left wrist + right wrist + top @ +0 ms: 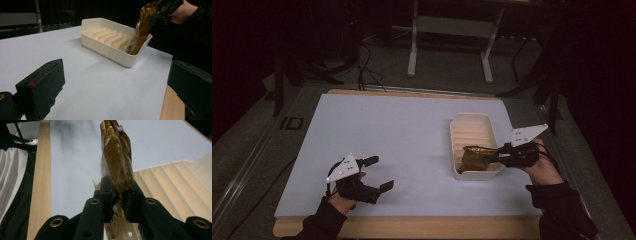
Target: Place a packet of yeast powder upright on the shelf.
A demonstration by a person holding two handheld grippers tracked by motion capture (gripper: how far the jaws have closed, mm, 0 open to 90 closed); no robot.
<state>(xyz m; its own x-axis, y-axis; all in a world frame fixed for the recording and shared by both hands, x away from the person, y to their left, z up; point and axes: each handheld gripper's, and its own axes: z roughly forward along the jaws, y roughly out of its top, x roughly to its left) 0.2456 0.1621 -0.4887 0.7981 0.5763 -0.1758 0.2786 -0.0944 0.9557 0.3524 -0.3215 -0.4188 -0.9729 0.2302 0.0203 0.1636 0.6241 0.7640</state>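
A cream ridged tray point(472, 125) point(105, 47) stands right of centre on the white table. My right gripper point(493, 156) point(119, 195) is shut on the top edge of a gold-brown foil packet point(473, 159) point(141, 30) point(117, 157). The packet hangs upright with its lower end inside the near end of the tray. My left gripper point(375, 174) rests open near the table's front left, nothing between its jaws.
The white table top point(402, 145) has a wooden edge point(412, 226) along the front. Behind the table stand a white frame point(449, 40) and cables on the dark floor. Broad bare surface lies between the left gripper and the tray.
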